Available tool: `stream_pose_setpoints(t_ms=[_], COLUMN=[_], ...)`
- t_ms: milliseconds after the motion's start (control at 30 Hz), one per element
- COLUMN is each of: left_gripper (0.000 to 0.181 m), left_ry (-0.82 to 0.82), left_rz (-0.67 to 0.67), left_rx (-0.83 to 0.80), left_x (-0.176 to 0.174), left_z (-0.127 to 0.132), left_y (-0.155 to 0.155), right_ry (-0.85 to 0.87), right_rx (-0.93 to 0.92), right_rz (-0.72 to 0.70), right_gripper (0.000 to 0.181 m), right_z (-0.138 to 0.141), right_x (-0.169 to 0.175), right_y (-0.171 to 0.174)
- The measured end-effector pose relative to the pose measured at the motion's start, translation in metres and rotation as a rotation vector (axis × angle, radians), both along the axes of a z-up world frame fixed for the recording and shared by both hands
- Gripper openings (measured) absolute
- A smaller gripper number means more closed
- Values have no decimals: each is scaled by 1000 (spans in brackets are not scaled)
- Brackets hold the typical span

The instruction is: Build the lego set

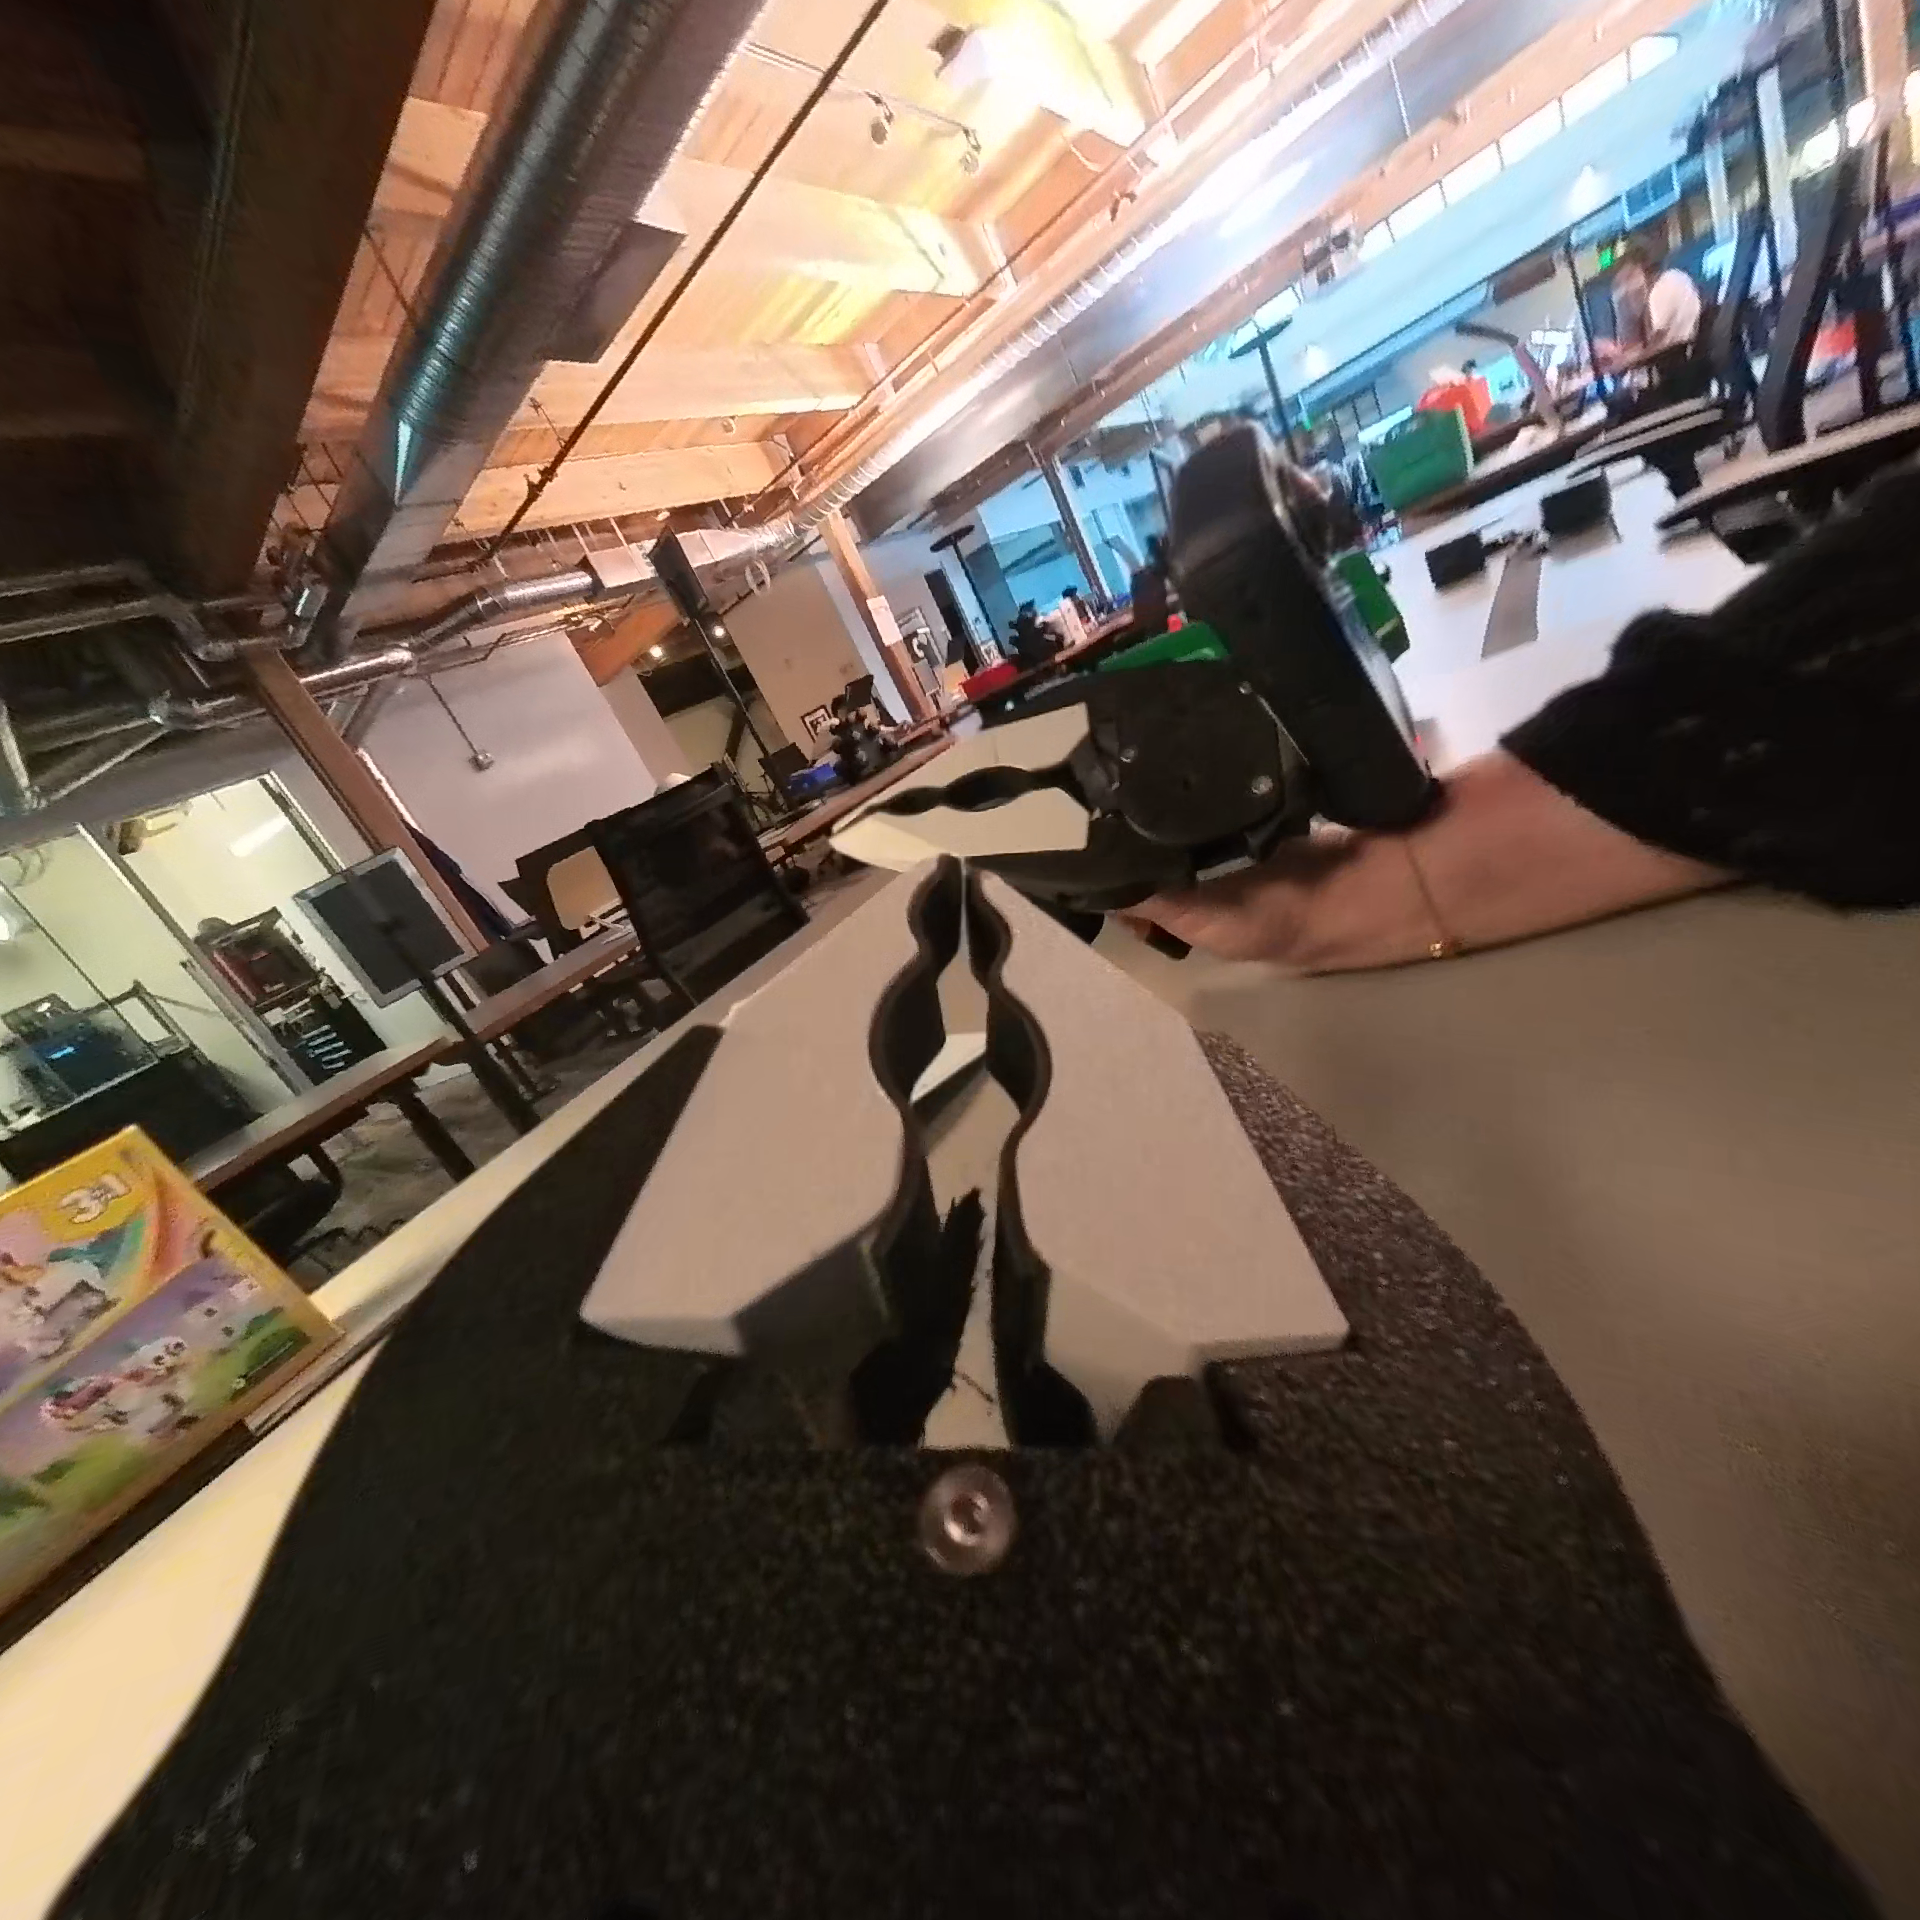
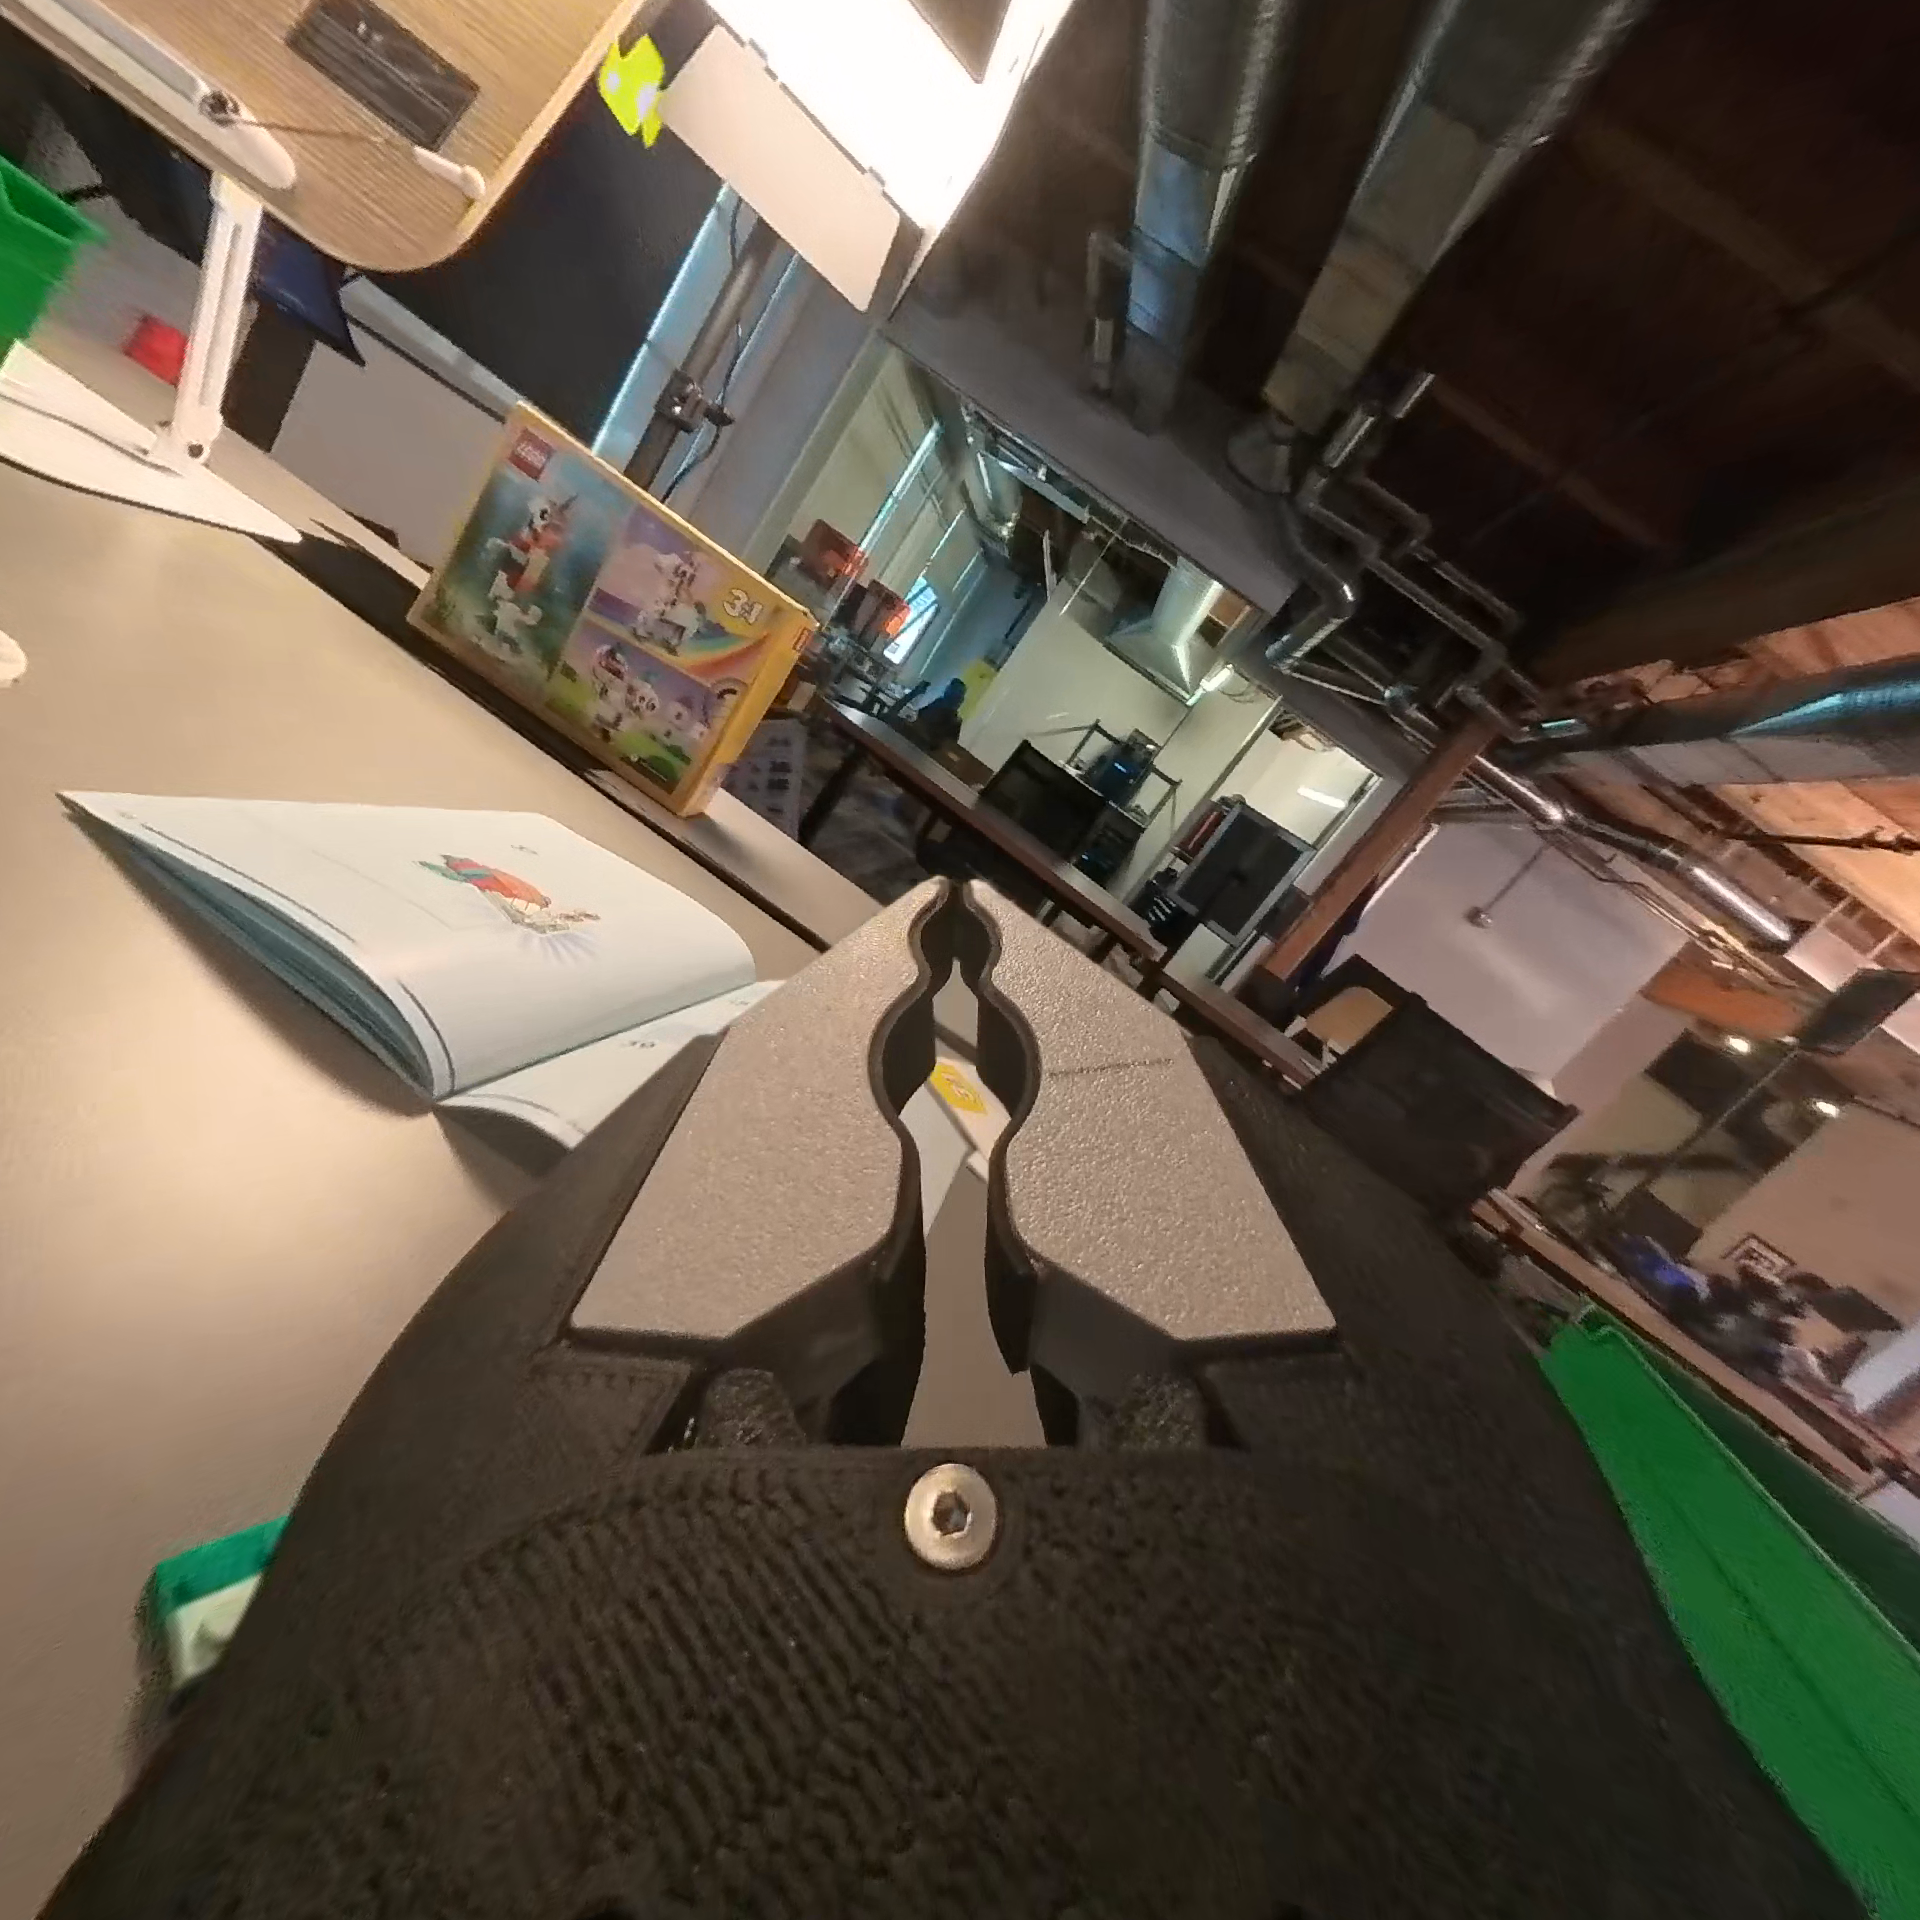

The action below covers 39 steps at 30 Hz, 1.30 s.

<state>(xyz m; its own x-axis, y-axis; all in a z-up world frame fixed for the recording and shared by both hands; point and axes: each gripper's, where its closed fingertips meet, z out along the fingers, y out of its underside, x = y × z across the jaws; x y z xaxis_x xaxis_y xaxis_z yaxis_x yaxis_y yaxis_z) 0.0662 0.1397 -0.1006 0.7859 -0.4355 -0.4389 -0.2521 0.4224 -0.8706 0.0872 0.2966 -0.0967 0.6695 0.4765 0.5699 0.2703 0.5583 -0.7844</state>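
My left gripper [image 1: 956,878] is shut and empty, lying low over the grey table [image 1: 1558,1195]. The right gripper [image 1: 873,836] shows ahead of it in the left wrist view, held by a hand [image 1: 1351,904] in a dark sleeve, its tips just beyond mine. In the right wrist view my right gripper [image 2: 954,896] is shut and empty, low over the table [image 2: 208,1039]. The yellow lego box [image 2: 623,613] stands on the table's far edge; it also shows at the left of the left wrist view [image 1: 114,1340]. An open instruction booklet [image 2: 416,935] lies left of the right gripper. No loose bricks show.
A green bin [image 2: 1766,1558] sits at the right of the right gripper, and another green bin [image 2: 31,260] at the far left. A white lamp stand [image 2: 218,312] rises at the back left. Beyond the table edge are chairs [image 1: 696,894] and other desks. The left gripper's tips are roughly 15 centimetres from the right gripper's.
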Motion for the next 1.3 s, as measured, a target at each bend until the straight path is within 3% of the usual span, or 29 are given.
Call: stream_pose_setpoints(t_ms=[367, 467, 567, 700, 933, 1067, 1300], left_gripper=[0, 0, 0, 0, 0, 0, 0], left_ry=[-73, -14, 22, -67, -20, 41, 71], left_rz=[-85, -103, -44, -34, -70, -63, -31], left_rx=[-64, -59, -35, -85, -116, -125, -79], left_x=[5, 3, -12, -24, -15, -10, -11], left_z=[-2, -2, 3, 3, -8, -16, -13], left_y=[-7, -11, -5, 2, 2, 3, 2], right_ry=[83, 52, -9, 28, 97, 139, 80], right_rx=[-83, -57, -9, -54, -175, -165, -122], right_rz=[177, 213, 209, 179, 179, 244, 220], right_gripper=[0, 0, 0, 0, 0, 0, 0], right_z=[6, 5, 3, 3, -5, 3, 0], right_x=[-7, -10, -10, 0, 5, 3, -1], right_y=[-22, -32, -33, -19, -3, -13, -17])
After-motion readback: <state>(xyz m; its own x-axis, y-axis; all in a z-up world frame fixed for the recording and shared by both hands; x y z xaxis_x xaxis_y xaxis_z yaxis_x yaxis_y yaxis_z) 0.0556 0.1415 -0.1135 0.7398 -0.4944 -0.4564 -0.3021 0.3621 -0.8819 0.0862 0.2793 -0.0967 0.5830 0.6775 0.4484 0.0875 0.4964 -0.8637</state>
